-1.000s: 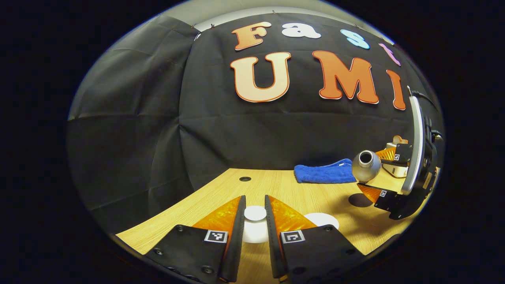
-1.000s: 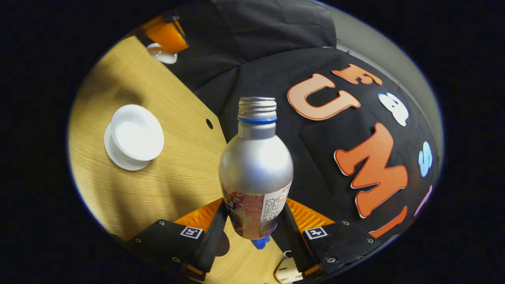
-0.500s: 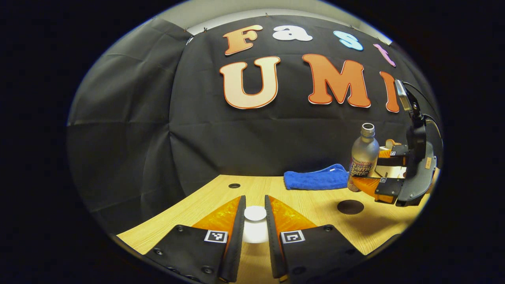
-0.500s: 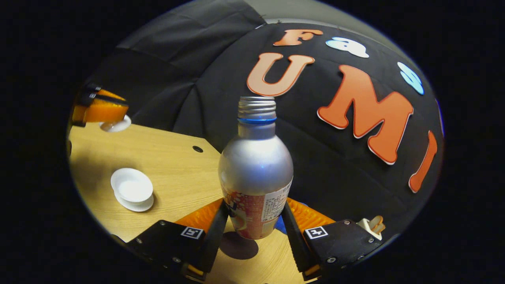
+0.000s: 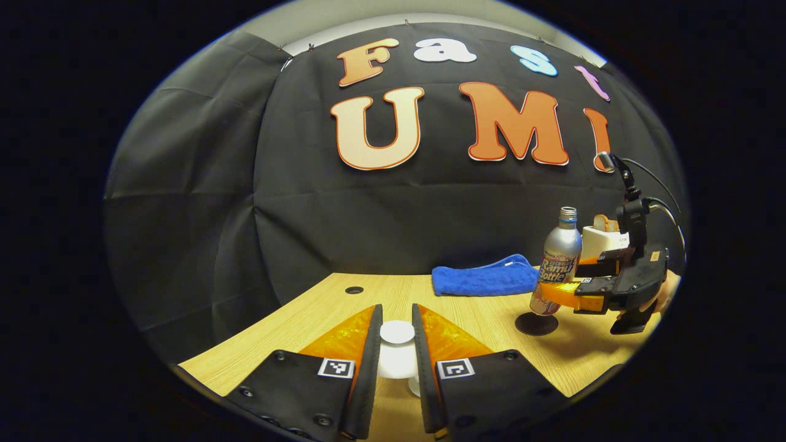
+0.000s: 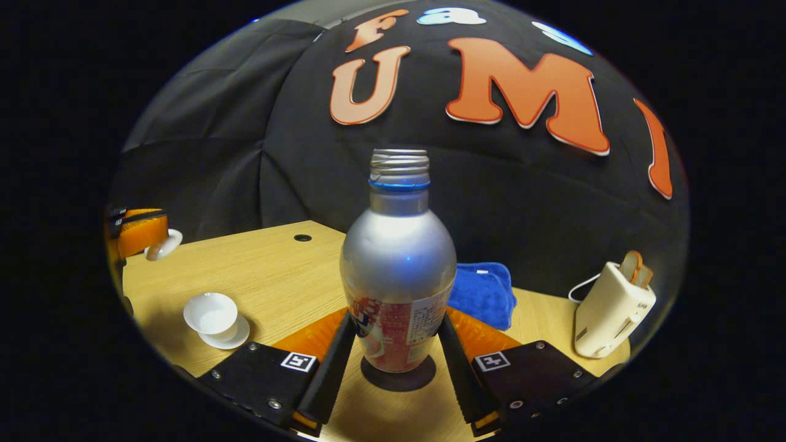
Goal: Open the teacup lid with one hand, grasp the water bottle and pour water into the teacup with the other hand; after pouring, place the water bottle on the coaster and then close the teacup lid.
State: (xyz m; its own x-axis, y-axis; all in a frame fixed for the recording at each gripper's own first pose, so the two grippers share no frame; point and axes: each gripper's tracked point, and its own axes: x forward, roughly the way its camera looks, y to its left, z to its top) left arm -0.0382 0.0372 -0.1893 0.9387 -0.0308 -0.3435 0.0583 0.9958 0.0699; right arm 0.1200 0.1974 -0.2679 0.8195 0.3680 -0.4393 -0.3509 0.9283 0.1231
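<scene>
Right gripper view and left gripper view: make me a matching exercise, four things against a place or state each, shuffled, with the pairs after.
Things:
1. water bottle
2. teacup lid
3. teacup
4. blue towel

Places or states:
A. open, on its saucer, nothing over it
B. held between the fingers of the left gripper
C. upright over the dark coaster, between the fingers of the right gripper
D. lying on the table near the back wall

Pairs: 1-C, 2-B, 3-A, 4-D
</scene>
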